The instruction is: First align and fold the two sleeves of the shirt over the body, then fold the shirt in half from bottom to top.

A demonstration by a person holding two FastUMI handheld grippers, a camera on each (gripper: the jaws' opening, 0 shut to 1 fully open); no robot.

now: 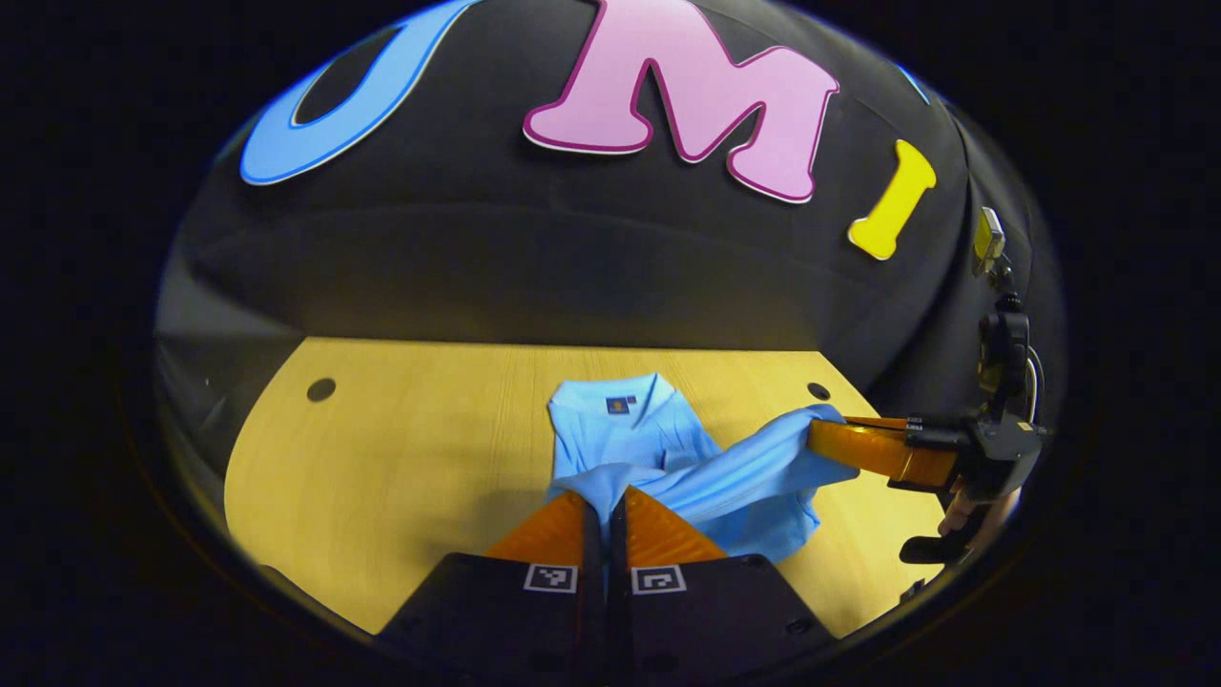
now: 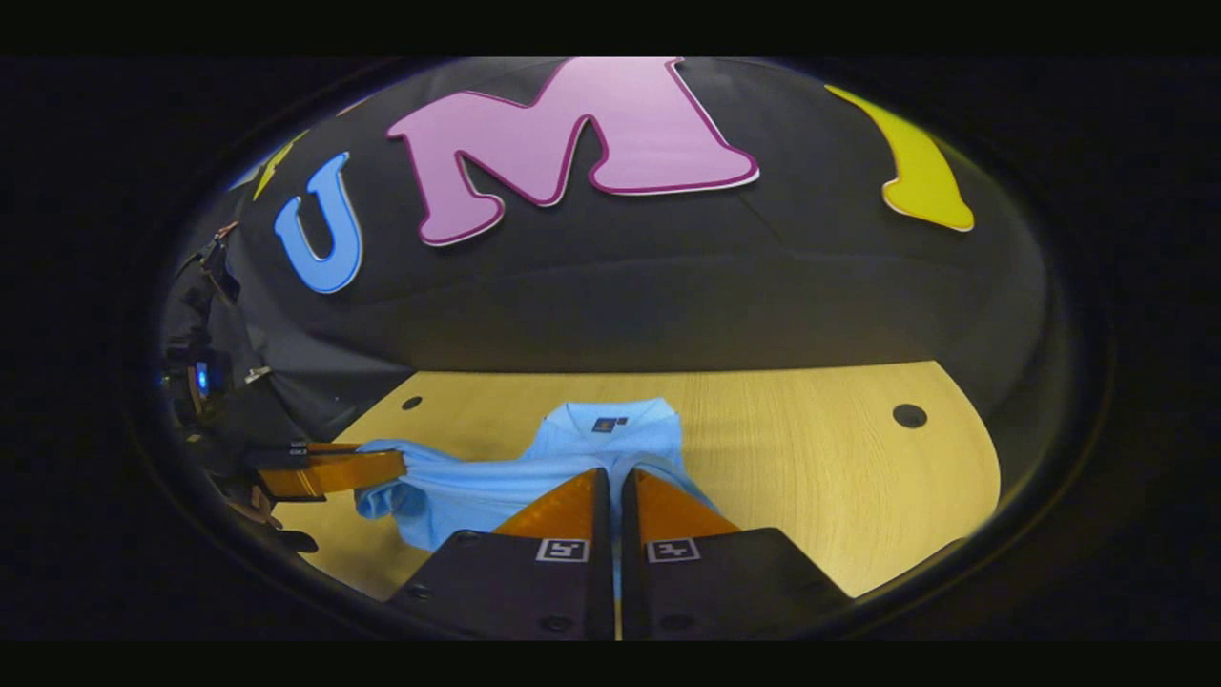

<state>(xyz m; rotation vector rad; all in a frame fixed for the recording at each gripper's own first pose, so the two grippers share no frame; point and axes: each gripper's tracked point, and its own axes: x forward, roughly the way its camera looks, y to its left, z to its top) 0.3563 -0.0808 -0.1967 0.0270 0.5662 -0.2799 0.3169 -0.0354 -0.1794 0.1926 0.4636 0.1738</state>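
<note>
Closest in the left gripper view, the left hand-held gripper (image 1: pixel 604 510) is seen with its fingers pressed together on a fold of the light blue shirt (image 1: pixel 658 448). At three o'clock the right hand-held gripper (image 1: pixel 822 441) is clamped on another part of the cloth, lifted off the wooden worktop (image 1: pixel 401 458). In the right gripper view the shirt (image 2: pixel 610 444) is spread at centre, collar toward twelve o'clock, its cloth stretched to nine o'clock
</note>
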